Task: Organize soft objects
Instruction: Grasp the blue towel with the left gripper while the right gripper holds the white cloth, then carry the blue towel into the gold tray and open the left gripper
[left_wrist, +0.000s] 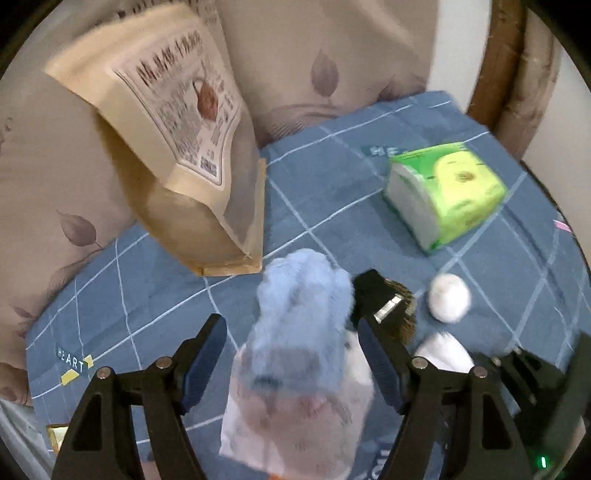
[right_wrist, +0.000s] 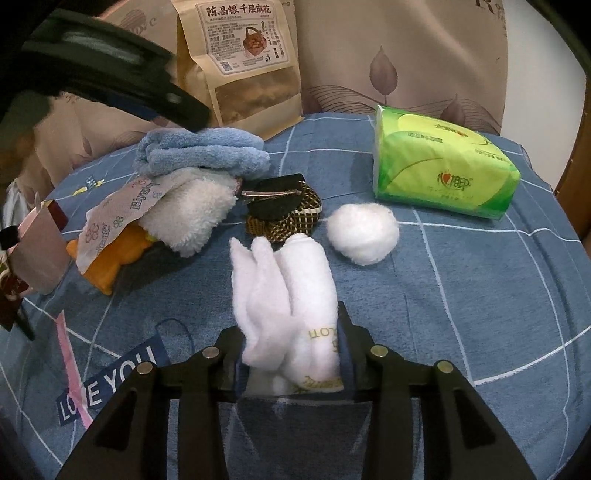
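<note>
Below, our left gripper (left_wrist: 291, 354) stands spread wide over a blue towel (left_wrist: 303, 314); the pads flank it without pressing, and it rests on a white fluffy cloth (right_wrist: 188, 210) and a printed packet (right_wrist: 122, 218); our right gripper (right_wrist: 291, 354) pinches a rolled white towel (right_wrist: 284, 295) lying on the blue checked sheet (right_wrist: 461, 295) (gold lettering shows near the pads); just past that roll's far end sit a black hair clip (right_wrist: 280, 206) and, to its right, a cotton ball (right_wrist: 364, 234); farther right lies a green tissue pack (right_wrist: 443, 177); a kraft snack bag (right_wrist: 240, 59) leans behind the blue towel.
</note>
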